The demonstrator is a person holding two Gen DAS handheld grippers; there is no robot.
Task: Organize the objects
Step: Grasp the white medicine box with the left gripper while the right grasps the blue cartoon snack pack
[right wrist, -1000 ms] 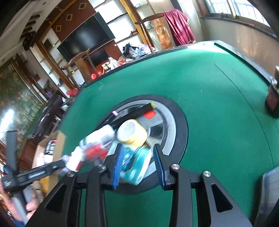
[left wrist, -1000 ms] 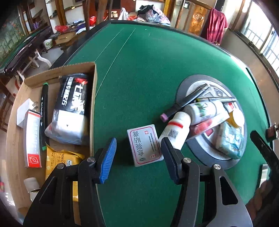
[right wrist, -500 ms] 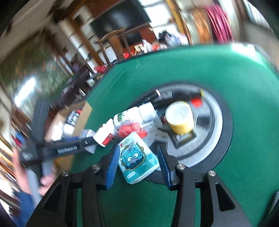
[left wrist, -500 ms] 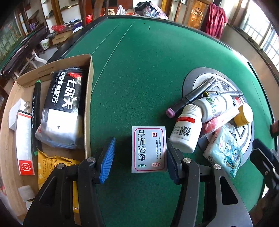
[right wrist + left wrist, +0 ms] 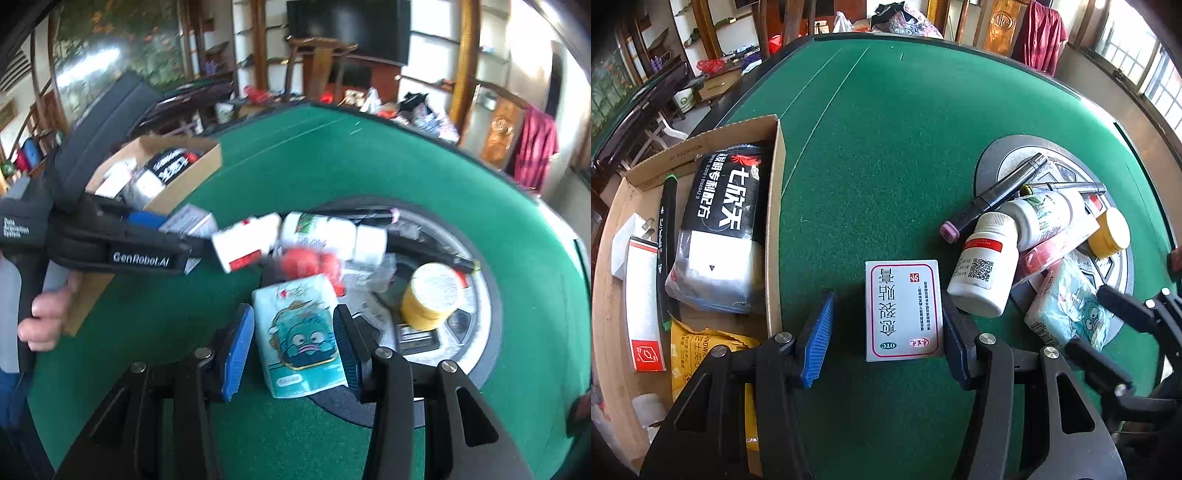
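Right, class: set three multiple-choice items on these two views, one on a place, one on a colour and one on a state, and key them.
1. Where does the black pouch lie?
A. on the grey disc
B. in the carton
C. on the floor

2. What colour is the small jar?
A. yellow
B. purple
C. blue

3. How is the left gripper?
A. shut on a bottle
B. shut, empty
C. open around the white box

Key:
1 B: the carton's walls surround the pouch.
2 A: both views show a yellow jar.
3 C: green felt shows between the blue pad and the box.
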